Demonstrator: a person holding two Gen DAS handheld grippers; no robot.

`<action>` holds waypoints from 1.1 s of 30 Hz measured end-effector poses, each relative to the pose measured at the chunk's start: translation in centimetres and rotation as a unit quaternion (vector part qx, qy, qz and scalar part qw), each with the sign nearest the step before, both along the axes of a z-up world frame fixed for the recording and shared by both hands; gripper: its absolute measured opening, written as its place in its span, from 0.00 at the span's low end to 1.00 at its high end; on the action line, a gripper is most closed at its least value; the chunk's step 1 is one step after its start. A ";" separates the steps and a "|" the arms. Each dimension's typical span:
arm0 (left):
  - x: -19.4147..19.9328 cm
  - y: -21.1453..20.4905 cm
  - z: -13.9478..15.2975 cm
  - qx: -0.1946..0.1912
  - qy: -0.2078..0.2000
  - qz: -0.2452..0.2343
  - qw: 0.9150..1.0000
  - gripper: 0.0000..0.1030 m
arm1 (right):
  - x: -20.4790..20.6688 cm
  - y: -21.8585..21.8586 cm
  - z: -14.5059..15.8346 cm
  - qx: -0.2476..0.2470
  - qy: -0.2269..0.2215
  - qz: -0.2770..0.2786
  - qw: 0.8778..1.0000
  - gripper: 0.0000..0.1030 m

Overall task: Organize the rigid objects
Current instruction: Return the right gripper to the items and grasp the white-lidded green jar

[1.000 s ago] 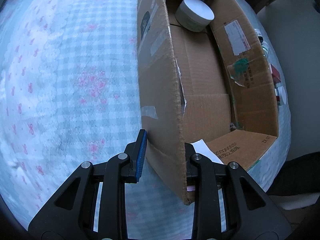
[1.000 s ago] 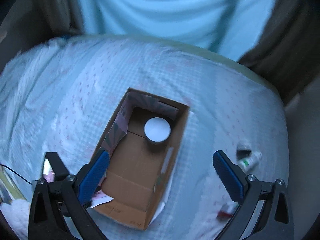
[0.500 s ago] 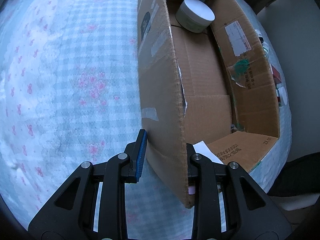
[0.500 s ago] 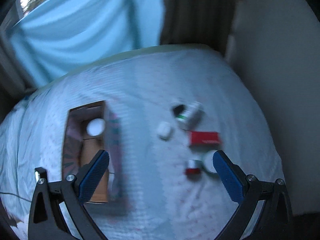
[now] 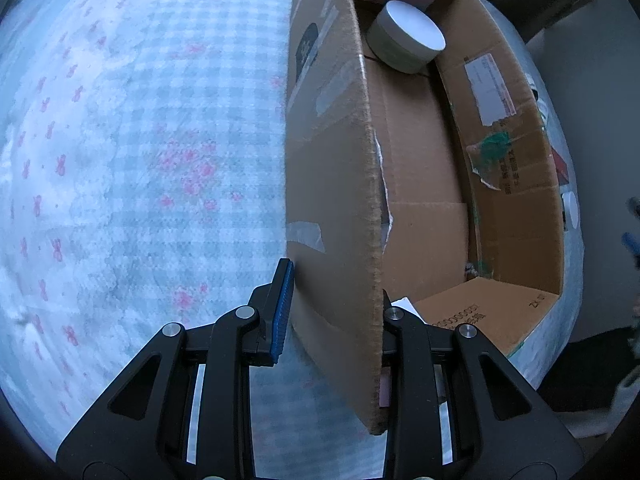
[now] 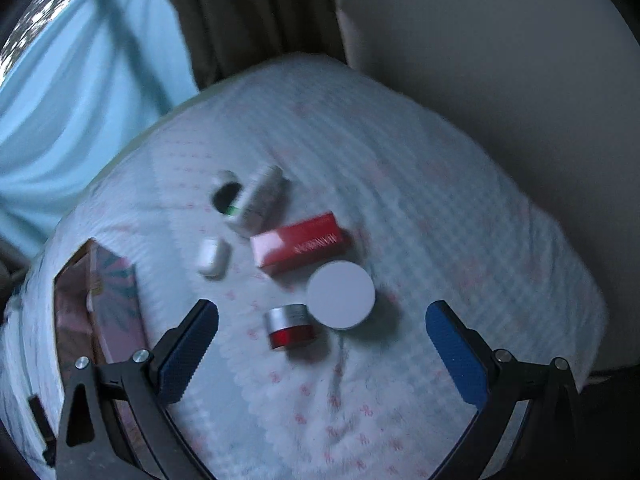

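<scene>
**One jar packed, five things still waiting**

The left gripper (image 5: pixel 334 312) pinches the near wall of the cardboard box (image 5: pixel 516 184) between its fingers (image 5: pixel 282 308). Far ahead of those fingers, one white jar (image 5: pixel 406 42) sits inside the box. That part looks done.

The right gripper (image 6: pixel 322 354) holds nothing, and its fingers (image 6: pixel 188 354) are spread wide. Just ahead, between them, lie a red jar (image 6: pixel 291 326) and a round white lid (image 6: pixel 341 294). Farther ahead lie a red carton (image 6: pixel 300 243), a small white case (image 6: pixel 213 257) and a white bottle (image 6: pixel 256 200) on the bed (image 6: pixel 460 208). Most of the job is left
</scene>
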State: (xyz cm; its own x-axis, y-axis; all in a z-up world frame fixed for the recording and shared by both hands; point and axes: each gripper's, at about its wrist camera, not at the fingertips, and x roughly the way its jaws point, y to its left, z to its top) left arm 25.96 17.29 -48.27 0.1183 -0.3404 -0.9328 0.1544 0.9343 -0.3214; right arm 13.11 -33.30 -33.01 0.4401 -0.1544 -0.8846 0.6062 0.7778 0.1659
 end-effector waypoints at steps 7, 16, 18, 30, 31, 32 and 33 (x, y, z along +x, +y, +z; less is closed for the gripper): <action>0.0 0.7 0.0 -0.012 0.006 0.030 0.999 0.23 | 0.7 -2.2 -7.5 0.033 0.004 -0.081 0.996 1.00; -0.5 0.4 0.0 -0.001 0.001 0.045 0.999 0.23 | 3.0 -1.9 -12.8 0.011 0.009 -0.144 0.990 1.00; -0.5 0.3 0.1 0.002 0.000 0.045 0.999 0.23 | 3.2 -2.0 -13.6 0.000 0.013 -0.166 0.986 1.00; -0.7 -0.2 0.2 0.012 -0.004 0.051 0.999 0.23 | 3.9 -1.3 -14.9 -0.026 0.018 -0.146 0.989 0.67; -0.7 -0.2 0.2 0.012 -0.005 0.051 0.999 0.23 | 4.1 -1.2 -14.9 -0.031 0.022 -0.143 0.989 0.67; -0.7 -0.2 0.2 0.012 -0.004 0.051 0.999 0.23 | 4.1 -1.3 -14.9 -0.030 0.023 -0.143 0.989 0.67; -0.7 -0.3 0.2 0.013 -0.004 0.051 0.999 0.23 | 4.0 -1.4 -15.0 -0.028 0.020 -0.144 0.989 0.67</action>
State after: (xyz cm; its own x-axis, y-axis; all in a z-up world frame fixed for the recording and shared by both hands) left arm 25.28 17.01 -48.10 0.1582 -0.3028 -0.9398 0.0609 0.9530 -0.2968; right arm 17.14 -34.70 -48.03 0.3355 -0.3166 -0.8873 0.8088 0.5796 0.0990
